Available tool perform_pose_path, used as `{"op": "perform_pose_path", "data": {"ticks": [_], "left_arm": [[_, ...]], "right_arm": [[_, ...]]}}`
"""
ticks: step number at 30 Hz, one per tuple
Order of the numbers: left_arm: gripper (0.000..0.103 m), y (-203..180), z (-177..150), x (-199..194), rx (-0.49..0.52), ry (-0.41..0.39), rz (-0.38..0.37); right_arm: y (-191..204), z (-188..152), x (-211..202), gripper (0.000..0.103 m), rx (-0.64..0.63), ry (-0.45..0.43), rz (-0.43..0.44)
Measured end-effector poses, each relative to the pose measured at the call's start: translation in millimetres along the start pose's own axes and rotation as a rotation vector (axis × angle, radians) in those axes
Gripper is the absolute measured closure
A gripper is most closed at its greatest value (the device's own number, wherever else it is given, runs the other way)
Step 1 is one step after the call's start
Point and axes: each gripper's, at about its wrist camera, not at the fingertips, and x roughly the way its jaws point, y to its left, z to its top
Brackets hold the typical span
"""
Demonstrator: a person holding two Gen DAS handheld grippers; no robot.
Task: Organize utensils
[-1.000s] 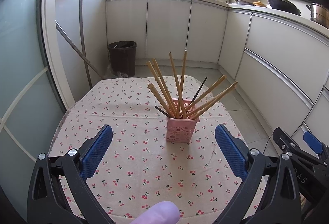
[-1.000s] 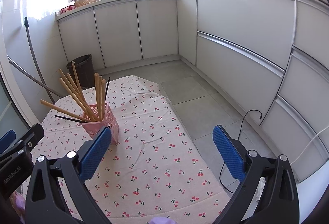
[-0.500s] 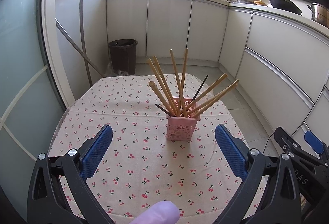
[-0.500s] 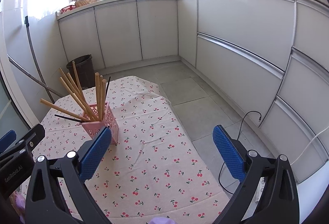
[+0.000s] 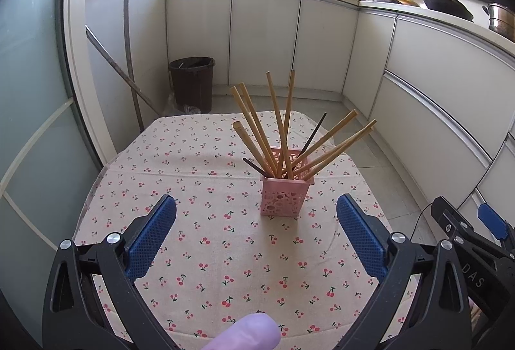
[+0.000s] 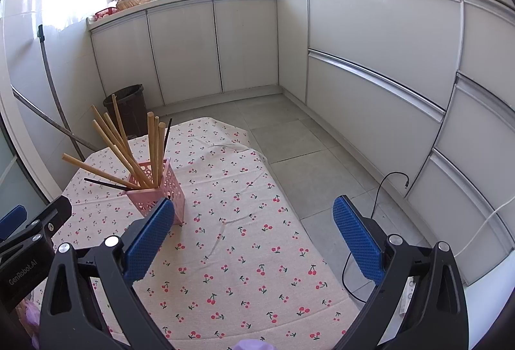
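Observation:
A pink perforated holder [image 5: 285, 196] stands upright on a table with a cherry-print cloth [image 5: 199, 176]. Several wooden chopsticks [image 5: 257, 128] and thin black ones [image 5: 313, 135] fan out of it. My left gripper [image 5: 256, 235] is open and empty, held back from the holder, which lies ahead and slightly right. In the right wrist view the holder [image 6: 161, 194] sits at the left, just behind my left finger pad [image 6: 148, 240]. My right gripper [image 6: 252, 239] is open and empty over the cloth [image 6: 244, 221]. The right gripper's tip shows at the left wrist view's right edge [image 5: 466, 237].
White kitchen cabinets [image 6: 370, 60] run along the back and right. A dark bin [image 5: 192, 83] and a leaning mop handle [image 5: 128, 41] stand beyond the table. A black cable [image 6: 379, 189] lies on the tiled floor right of the table. A glass door [image 5: 29, 92] is at left.
The left wrist view has drawn back and up slightly from the holder. The right gripper has barely moved. Both grippers stay open.

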Motion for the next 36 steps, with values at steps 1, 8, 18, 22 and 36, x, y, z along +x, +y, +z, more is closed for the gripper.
{"op": "perform_pose_path", "data": {"ticks": [1,8,18,22,36], "left_arm": [[0.007,0.0,0.2,0.5,-0.001,0.001,-0.001],[0.007,-0.1,-0.4,0.8,-0.002,0.003,-0.001],[0.007,0.8,-1.3,2.0,-0.001,0.009,0.002],[0.007,-0.7,-2.1,3.4,0.007,0.017,0.001],[0.007,1.6,-1.6,5.1,-0.002,0.024,0.016]], "right_arm": [[-0.5,0.1,0.7,0.007,0.0,0.0,0.0],[-1.1,0.0,1.6,0.007,-0.007,0.004,0.001],[-2.5,1.0,2.0,0.007,-0.008,0.007,0.004],[-2.7,0.5,4.2,0.007,-0.009,0.011,0.005],[-1.2,-0.6,5.5,0.007,-0.009,0.023,0.008]]}}
